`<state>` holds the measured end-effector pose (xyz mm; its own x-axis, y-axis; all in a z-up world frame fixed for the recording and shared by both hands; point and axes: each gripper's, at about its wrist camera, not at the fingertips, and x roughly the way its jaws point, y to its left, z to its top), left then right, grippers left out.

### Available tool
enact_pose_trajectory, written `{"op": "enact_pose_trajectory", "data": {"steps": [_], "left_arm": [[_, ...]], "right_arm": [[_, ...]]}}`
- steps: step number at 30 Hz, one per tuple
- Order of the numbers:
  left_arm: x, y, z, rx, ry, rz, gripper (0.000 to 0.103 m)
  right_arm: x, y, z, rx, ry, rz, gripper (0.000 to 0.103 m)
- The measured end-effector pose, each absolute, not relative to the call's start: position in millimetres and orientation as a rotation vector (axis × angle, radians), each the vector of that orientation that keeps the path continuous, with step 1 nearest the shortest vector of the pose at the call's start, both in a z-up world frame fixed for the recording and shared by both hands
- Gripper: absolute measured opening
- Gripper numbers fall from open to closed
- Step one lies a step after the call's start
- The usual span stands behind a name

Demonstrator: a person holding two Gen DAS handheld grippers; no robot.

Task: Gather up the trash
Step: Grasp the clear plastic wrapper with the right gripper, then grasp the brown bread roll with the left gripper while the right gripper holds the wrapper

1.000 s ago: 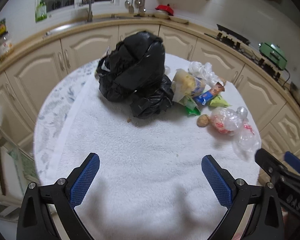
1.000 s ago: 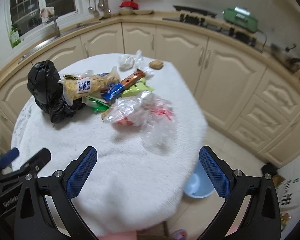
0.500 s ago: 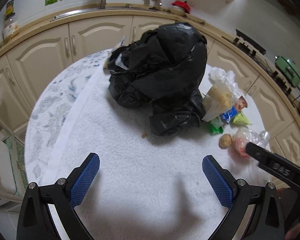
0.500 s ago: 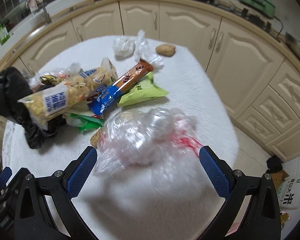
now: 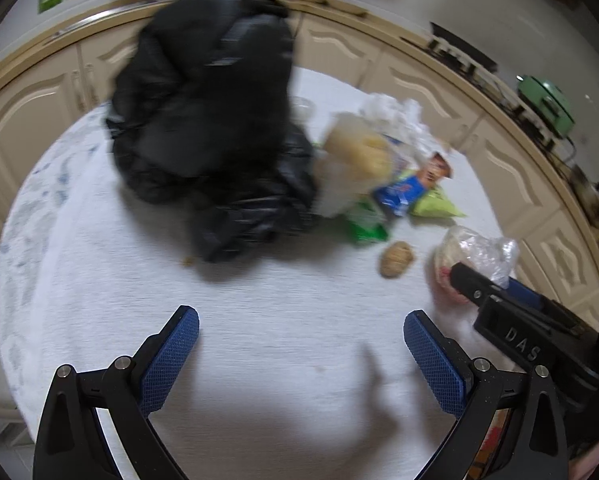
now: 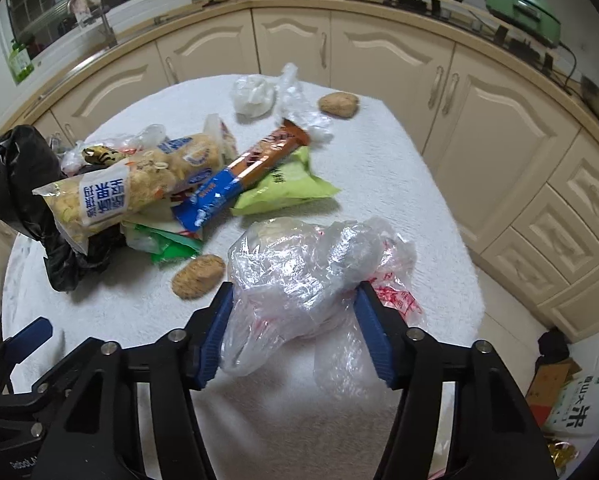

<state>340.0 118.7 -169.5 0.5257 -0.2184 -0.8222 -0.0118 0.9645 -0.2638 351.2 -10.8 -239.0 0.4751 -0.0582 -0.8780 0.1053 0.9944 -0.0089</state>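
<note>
A crumpled clear plastic bag [image 6: 311, 264] with red print lies near the table's right edge. My right gripper [image 6: 291, 320] is closing on it, and both blue pads touch its sides. The same bag [image 5: 475, 252] shows in the left wrist view. My left gripper [image 5: 301, 344] hangs open over bare white cloth, in front of a slumped black trash bag [image 5: 207, 112]. Between the two bags lie a puffed-snack packet [image 6: 139, 184], a blue and orange wrapper [image 6: 243, 172], a green packet [image 6: 287, 188] and a round biscuit [image 6: 198, 276].
A white plastic bag [image 6: 255, 94] and a second biscuit [image 6: 338, 105] sit at the round table's [image 6: 399, 168] far side. Cream cabinets [image 6: 491, 120] curve around behind. A cardboard box [image 6: 571, 400] lies on the floor at the right.
The right gripper's jaws came in from wide open onto the clear plastic bag. The left gripper moved closer to the black trash bag, which now looms larger and blurred.
</note>
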Motion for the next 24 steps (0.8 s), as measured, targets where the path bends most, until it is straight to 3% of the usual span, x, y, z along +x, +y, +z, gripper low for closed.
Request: {"op": "enact_pose_trajectory", "data": {"steps": [2,11,14,19,24], "left_arm": [[346,110,-171,-0.245,1.017,-0.139,0.101],[379,72,-182,-0.208,1.044,-0.176,0.100],[395,71,-187,-0.224,1.051,-0.164,0.098],[415,74,-196,-0.259,1.055,-0.158,0.091],[419,52,-202,-0.094,1.027,-0.087,0.083]], "right_arm": [[347,-15,-236,0.051,1.063,-0.097,0.051],[338,-51,-226,0.121,1.043,-0.112,0.042],[343,-59,-232,0.151,1.062,-0.104,0.051],[353,-70,-243,0.189,1.076,-0.085,0.078],[357,-67,-249,0.144,1.073,-0.047,0.085]]}}
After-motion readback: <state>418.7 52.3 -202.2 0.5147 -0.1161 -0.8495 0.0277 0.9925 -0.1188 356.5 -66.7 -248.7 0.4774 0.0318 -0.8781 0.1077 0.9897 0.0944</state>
